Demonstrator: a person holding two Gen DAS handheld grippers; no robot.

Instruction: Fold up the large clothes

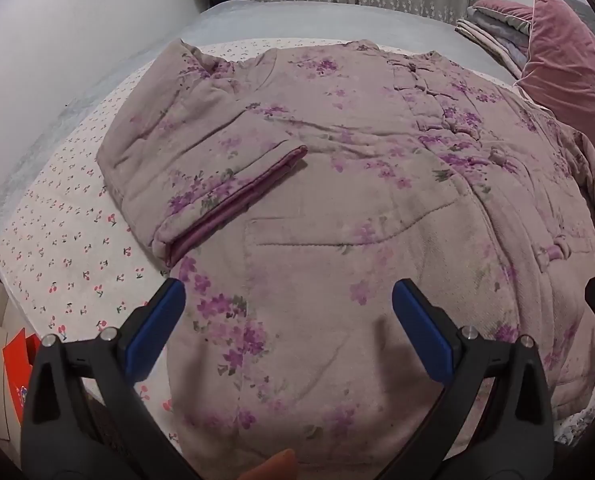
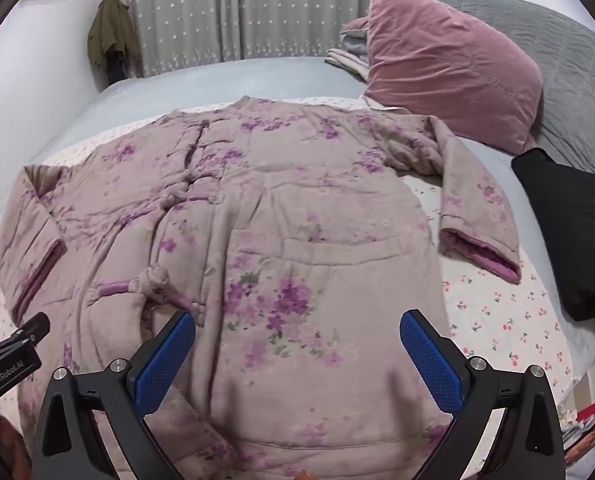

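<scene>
A padded mauve jacket with purple flowers (image 1: pixel 337 184) lies flat, front up, on the cherry-print bed sheet (image 1: pixel 69 248). Its left sleeve (image 1: pixel 201 168) is folded in over the body. Its right sleeve (image 2: pixel 477 208) lies out to the side on the sheet. The jacket fills the right wrist view too (image 2: pixel 257 216). My left gripper (image 1: pixel 289 312) is open and empty above the hem's left part. My right gripper (image 2: pixel 297 348) is open and empty above the hem's right part. The left gripper's tip shows at the left edge of the right wrist view (image 2: pixel 13 344).
A pink velvet pillow (image 2: pixel 449 64) and folded blankets (image 2: pixel 349 56) lie at the bed's head. A black cloth (image 2: pixel 569 232) lies at the right. A grey quilt (image 2: pixel 569 64) is behind it. Red boxes (image 1: pixel 17 368) sit beside the bed. Curtains (image 2: pixel 237 12) hang behind.
</scene>
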